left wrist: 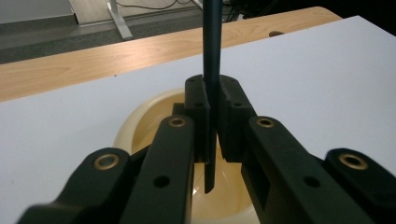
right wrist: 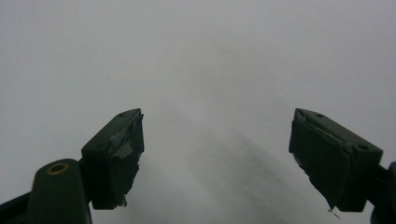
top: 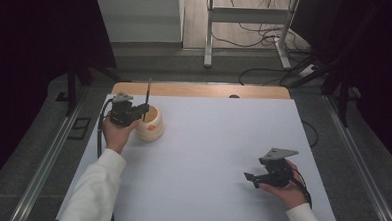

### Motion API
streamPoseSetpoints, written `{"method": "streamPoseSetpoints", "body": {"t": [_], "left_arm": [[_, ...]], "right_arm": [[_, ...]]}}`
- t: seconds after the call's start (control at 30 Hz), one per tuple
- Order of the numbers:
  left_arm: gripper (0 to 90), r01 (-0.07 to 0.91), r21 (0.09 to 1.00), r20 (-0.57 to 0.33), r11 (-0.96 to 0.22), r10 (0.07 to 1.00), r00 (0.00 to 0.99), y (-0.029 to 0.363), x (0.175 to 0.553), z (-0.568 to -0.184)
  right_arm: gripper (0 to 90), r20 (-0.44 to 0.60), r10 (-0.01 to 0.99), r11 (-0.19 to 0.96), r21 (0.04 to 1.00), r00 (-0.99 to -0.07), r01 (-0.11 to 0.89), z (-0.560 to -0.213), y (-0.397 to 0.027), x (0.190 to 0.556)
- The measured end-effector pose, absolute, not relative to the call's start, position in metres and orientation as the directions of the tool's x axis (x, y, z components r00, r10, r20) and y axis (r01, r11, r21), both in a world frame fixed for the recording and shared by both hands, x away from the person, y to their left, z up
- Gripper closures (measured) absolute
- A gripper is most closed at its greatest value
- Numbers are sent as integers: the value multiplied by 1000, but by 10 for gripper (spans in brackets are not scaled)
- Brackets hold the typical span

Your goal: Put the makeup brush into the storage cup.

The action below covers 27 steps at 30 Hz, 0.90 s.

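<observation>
A cream round pot [top: 151,125] stands on the white table top [top: 217,141] at the back left. My left gripper [top: 143,109] hangs over its rim, shut on a thin dark stick [top: 147,96] that stands upright. In the left gripper view the stick [left wrist: 212,56] runs between the two pads, and its lower end hangs inside the pot [left wrist: 140,126]. My right gripper [top: 255,178] rests at the front right, held by a hand. Its jaws stand wide open over bare white table [right wrist: 210,70], and the gripper [right wrist: 215,158] has nothing between them.
A strip of bare wood [top: 200,89] runs along the table's far edge. Beyond it are a metal desk frame [top: 248,22] and loose cables [top: 267,38] on the floor. Dark curtains flank both sides.
</observation>
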<state>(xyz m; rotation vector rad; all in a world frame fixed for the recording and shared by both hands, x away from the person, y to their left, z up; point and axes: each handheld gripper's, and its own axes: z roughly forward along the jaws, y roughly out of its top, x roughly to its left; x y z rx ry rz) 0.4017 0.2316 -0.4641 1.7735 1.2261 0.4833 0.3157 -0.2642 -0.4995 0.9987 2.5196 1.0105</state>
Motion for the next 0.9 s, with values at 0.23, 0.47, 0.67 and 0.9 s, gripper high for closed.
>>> {"method": "streamPoseSetpoints", "body": {"t": [0.23, 0.47, 0.67, 0.9], "left_arm": [[840, 542, 834, -173, -99, 887, 427, 232, 401, -467], [837, 543, 832, -160, -115, 887, 433, 230, 402, -468], [837, 543, 831, -155, -120, 888, 434, 230, 402, -468], [796, 533, 837, -154, -121, 884, 442, 230, 401, -468]], "right_arm": [[187, 22, 680, 523, 686, -733, 506, -499, -265, 316], [187, 25, 686, 515, 689, -728, 509, -498, -267, 316], [187, 23, 684, 518, 689, -730, 507, -498, -266, 316], [187, 23, 687, 516, 688, -727, 510, -498, -267, 316]]}}
